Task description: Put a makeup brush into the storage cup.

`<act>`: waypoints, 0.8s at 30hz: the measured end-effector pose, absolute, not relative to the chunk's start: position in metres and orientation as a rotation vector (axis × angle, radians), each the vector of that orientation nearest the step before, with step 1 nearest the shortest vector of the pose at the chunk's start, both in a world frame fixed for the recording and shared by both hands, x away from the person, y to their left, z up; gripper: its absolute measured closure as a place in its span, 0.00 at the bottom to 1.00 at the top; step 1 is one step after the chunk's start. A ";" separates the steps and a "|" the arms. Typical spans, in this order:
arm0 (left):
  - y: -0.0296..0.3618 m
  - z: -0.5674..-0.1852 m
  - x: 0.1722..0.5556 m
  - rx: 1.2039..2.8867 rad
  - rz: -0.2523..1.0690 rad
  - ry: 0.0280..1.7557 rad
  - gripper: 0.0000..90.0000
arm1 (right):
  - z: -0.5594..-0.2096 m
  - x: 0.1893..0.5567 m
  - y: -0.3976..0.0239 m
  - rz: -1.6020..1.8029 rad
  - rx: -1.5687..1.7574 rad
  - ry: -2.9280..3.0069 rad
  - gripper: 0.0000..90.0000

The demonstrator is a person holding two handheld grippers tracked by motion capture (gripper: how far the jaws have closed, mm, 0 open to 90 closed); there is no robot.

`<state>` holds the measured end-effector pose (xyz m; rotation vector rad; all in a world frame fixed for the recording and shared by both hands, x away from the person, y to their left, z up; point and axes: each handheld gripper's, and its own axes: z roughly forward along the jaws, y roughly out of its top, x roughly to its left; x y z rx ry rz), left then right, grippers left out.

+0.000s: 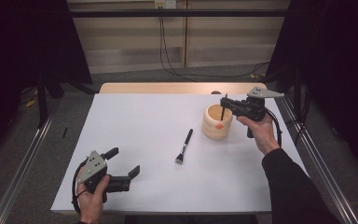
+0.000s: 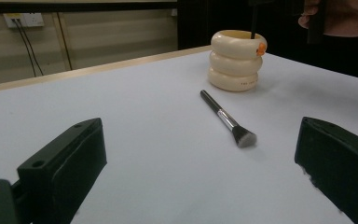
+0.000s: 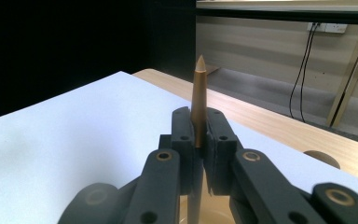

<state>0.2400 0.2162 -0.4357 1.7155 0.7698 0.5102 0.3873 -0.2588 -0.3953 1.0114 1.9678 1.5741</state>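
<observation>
So nearest the person, the left gripper (image 1: 123, 164) sits low over the white counter (image 1: 135, 126), jaws wide apart and holding nothing. Mid-counter lies a makeup brush (image 1: 184, 146). Farther back, the right gripper (image 1: 224, 103) is clamped on a thin brush handle (image 3: 198, 100), upright over the cream ringed holder (image 1: 216, 122).

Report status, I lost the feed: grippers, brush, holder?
Right gripper shut on thin brush, above holder. Left gripper open, empty. Second brush lying clear of holder.
</observation>
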 end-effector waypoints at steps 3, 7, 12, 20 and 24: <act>0.216 -0.436 0.240 1.718 0.512 0.766 0.02 | -0.399 0.388 -0.259 1.570 1.024 1.973 0.93; 0.216 -0.436 0.240 1.716 0.513 0.770 0.02 | -0.400 0.389 -0.260 1.572 1.020 1.968 0.93; 0.217 -0.436 0.240 1.717 0.520 0.776 0.02 | -0.400 0.388 -0.260 1.582 1.027 1.966 0.90; 0.218 -0.436 0.240 1.717 0.524 0.779 0.02 | -0.400 0.388 -0.261 1.579 1.039 1.943 0.76; 0.218 -0.436 0.240 1.713 0.522 0.779 0.02 | -0.399 0.387 -0.259 1.560 1.049 1.921 0.46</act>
